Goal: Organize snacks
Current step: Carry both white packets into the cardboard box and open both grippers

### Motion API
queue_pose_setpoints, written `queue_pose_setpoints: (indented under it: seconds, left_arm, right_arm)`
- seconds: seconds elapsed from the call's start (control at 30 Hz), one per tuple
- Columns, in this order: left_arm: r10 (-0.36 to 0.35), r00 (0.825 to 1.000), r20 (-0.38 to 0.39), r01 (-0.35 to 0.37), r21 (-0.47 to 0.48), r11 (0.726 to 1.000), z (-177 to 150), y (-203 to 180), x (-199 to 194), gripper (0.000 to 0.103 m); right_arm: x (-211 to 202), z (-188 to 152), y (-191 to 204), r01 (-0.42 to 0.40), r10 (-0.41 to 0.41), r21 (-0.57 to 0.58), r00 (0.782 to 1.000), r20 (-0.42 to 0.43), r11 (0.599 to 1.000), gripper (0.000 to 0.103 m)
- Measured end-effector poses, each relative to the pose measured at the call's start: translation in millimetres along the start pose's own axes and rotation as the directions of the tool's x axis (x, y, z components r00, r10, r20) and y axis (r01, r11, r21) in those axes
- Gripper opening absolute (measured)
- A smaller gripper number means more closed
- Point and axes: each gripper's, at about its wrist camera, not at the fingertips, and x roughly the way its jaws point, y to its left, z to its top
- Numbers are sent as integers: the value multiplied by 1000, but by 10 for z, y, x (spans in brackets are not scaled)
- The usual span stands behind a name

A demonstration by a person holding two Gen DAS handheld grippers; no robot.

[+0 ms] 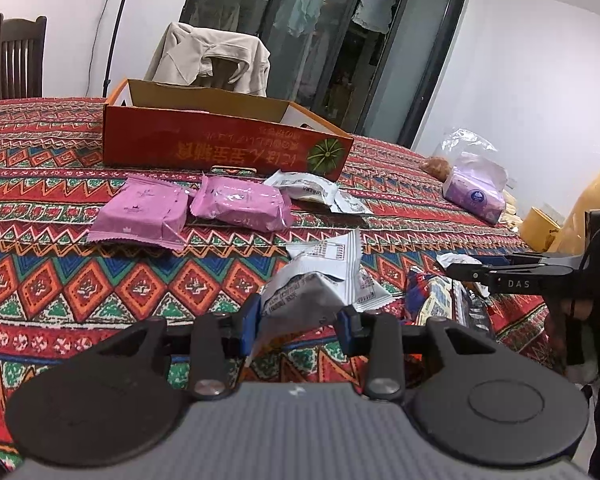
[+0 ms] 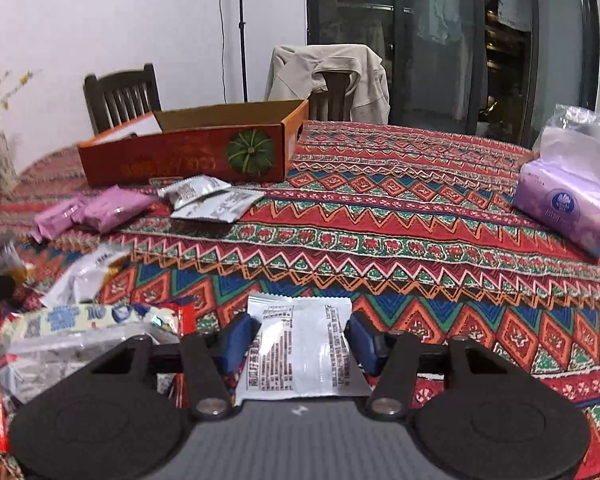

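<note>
- left claw [image 1: 300, 320]: clenched on one crumpled white snack packet [image 1: 320, 276], held just above the table [image 1: 60, 280].
- right claw [image 2: 298, 340]: one flat white printed packet [image 2: 300, 352] lies between the blue pads; both pads touch its edges, grasping it.
- beside the right claw, to its left: a loose heap of mixed wrappers [image 2: 88, 320], count unclear.
- mid table: two pink packets [image 1: 140, 210] [image 1: 240, 204] side by side, two white packets [image 2: 216, 200] just right of them.
- far: one open red cardboard box [image 1: 220, 148], standing behind the packets.
- right edge: one purple tissue pack [image 2: 564, 204].
- beyond the table: two chairs, one draped with a beige jacket [image 2: 332, 76].
</note>
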Motion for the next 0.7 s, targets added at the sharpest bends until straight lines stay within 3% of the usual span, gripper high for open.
queue_pose_setpoints:
  seconds: [0.13, 0.27, 0.3, 0.33, 0.37, 0.5, 0.6, 0.67, 0.7]
  left_arm:
    - [23, 1000, -6, -23, 27, 999, 103, 31, -55, 38]
    - [63, 998, 30, -66, 94, 993, 476, 117, -176, 38]
    - [63, 997, 44, -67, 104, 992, 618, 145, -194, 38]
    - [63, 996, 57, -69, 108, 992, 741, 169, -198, 38]
    - [63, 996, 69, -70, 113, 991, 904, 198, -177, 38]
    - [84, 991, 100, -98, 147, 984, 1407, 294, 45, 38]
    - [126, 986, 108, -140, 133, 981, 1652, 378, 253, 38]
    - [110, 987, 113, -125, 136, 983, 1674, 401, 304, 38]
    - [102, 988, 115, -118, 143, 983, 1657, 414, 320, 38]
  right_arm:
    - [-30, 8, -34, 1, -1, 14, 1000, 23, 1000, 49]
    - [-223, 167, -60, -28, 26, 12, 996, 89, 1000, 45]
    - [-277, 253, -60, -44, 43, 4, 993, 114, 999, 41]
    - [-311, 333, -57, -54, 55, -7, 990, 133, 999, 23]
    - [-338, 449, -49, -66, 69, -23, 985, 156, 998, 17]
    - [-235, 979, 39, -86, 109, -114, 971, 213, 990, 17]
    - [-17, 1265, 138, -110, 141, -159, 969, 204, 981, 17]
    - [184, 1348, 187, -149, 176, -194, 976, 129, 970, 26]
    - [273, 1332, 183, -158, 180, -195, 979, 99, 968, 44]
